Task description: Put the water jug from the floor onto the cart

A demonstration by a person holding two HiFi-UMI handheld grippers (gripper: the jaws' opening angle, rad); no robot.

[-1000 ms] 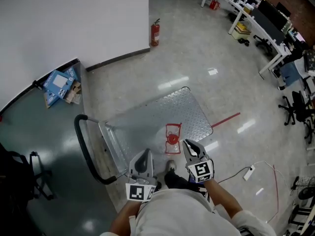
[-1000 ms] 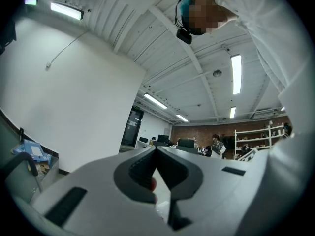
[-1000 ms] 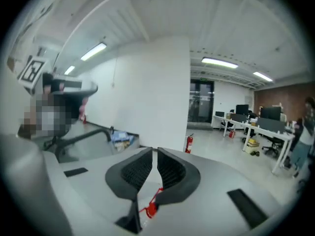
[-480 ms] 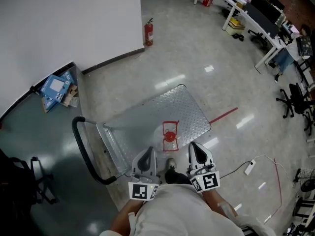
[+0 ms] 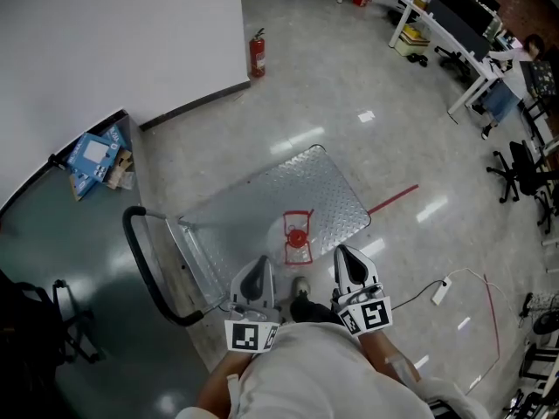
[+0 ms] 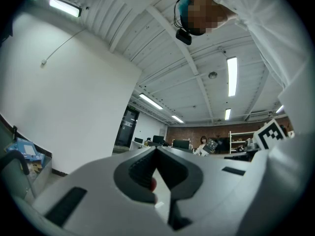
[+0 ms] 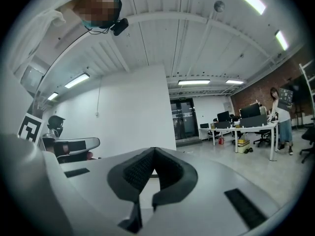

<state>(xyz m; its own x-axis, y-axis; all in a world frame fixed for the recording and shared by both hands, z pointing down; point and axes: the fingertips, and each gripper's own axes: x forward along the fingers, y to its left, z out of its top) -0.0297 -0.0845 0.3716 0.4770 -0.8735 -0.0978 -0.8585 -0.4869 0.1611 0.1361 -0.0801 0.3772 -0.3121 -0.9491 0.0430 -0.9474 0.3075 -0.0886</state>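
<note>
1. Just short of the cart's [image 5: 262, 203] near edge, the left gripper [image 5: 258, 264] and right gripper [image 5: 342, 254] are hovering fully closed, holding nothing.
2. The water jug [image 5: 297, 236] is standing on the cart's deck by that edge. It is probably heavy, rigid and slick, so its red handle is looking like the best hold.
</note>
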